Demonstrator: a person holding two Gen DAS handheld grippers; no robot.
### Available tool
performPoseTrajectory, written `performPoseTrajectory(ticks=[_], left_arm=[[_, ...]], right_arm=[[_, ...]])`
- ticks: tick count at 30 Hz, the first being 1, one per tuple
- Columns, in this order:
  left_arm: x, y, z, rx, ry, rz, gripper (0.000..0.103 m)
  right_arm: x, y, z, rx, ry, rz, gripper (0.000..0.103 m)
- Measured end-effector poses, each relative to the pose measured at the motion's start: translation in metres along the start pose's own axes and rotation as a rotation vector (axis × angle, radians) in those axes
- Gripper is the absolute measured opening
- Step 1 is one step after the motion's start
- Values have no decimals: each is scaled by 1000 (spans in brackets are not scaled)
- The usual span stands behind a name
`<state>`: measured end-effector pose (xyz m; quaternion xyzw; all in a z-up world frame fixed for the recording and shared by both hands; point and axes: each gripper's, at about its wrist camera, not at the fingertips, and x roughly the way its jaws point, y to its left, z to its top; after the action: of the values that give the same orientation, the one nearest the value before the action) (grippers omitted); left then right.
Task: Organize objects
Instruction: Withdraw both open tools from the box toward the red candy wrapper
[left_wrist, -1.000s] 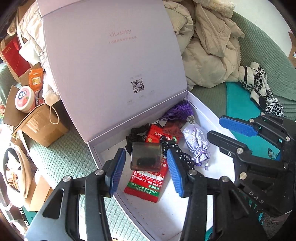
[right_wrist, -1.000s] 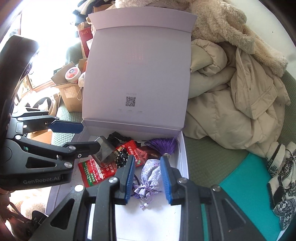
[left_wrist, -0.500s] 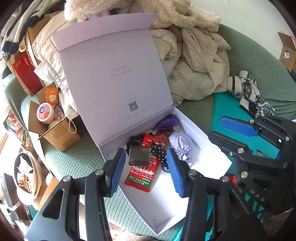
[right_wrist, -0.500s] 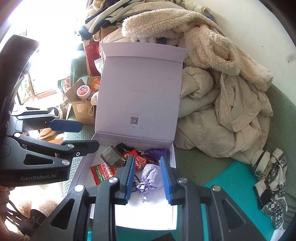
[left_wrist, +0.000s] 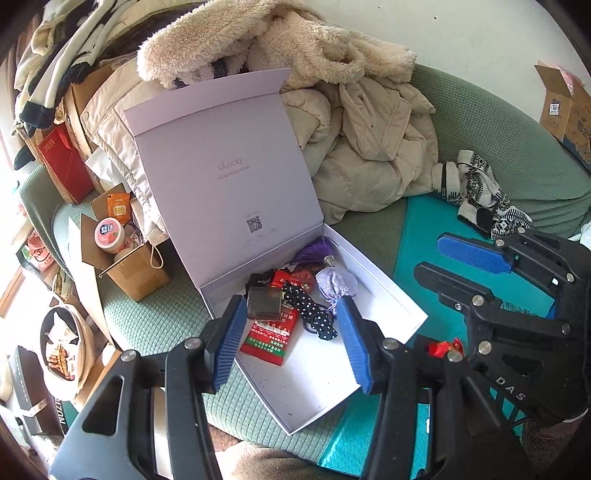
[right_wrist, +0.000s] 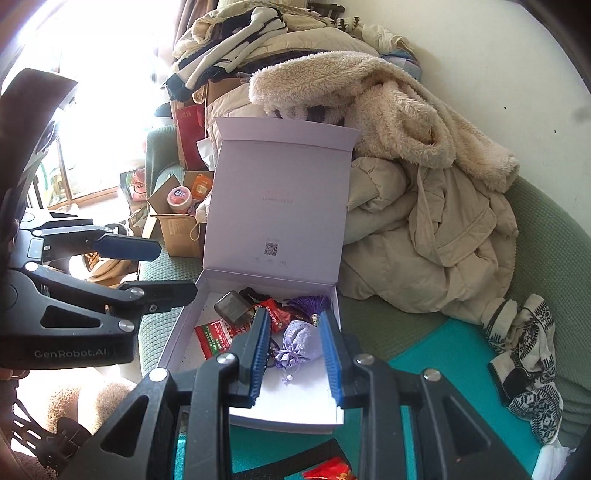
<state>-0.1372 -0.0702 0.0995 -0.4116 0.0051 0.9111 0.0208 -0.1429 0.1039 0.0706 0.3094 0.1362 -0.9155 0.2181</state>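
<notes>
An open lilac gift box (left_wrist: 325, 373) lies on the green sofa with its lid (left_wrist: 229, 177) standing up. Inside lie a smoky translucent case (left_wrist: 263, 303), a red snack packet (left_wrist: 271, 332), a black dotted hair tie (left_wrist: 314, 317), a lilac pouch (left_wrist: 338, 282) and a purple tassel (left_wrist: 314, 253). My left gripper (left_wrist: 290, 306) hovers above the box's near end, its jaws opening with nothing between them. My right gripper (right_wrist: 293, 317) hangs above the pouch (right_wrist: 299, 339), its jaws a little apart and empty.
Beige coats (left_wrist: 369, 140) are piled behind the box. A patterned knit (left_wrist: 480, 192) lies on the teal mat (left_wrist: 417, 229) at the right. A cardboard box holding a pink jar (left_wrist: 109, 234) stands to the left. A red candy wrapper (left_wrist: 443, 347) lies near the box's right corner.
Both grippers have risen and drawn back from the box, so it looks smaller and more of the sofa shows. The left jaws have widened slightly. The box's contents have not moved.
</notes>
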Motion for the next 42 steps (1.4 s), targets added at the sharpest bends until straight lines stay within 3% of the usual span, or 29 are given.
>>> performPoseTrajectory(ticks=[23,32,42], left_arm=[[-58,-63,-59,42,-7,-42,54],[-58,-92,-86,62,21,-69,55],[-32,-123,-122,79,85,-118,55]], right_arm=[[-69,-2,-59,57,12,-62,27],[-80,-9,-97,102,54,-70,27],[-78,-19,-137,147,110,-70,27]])
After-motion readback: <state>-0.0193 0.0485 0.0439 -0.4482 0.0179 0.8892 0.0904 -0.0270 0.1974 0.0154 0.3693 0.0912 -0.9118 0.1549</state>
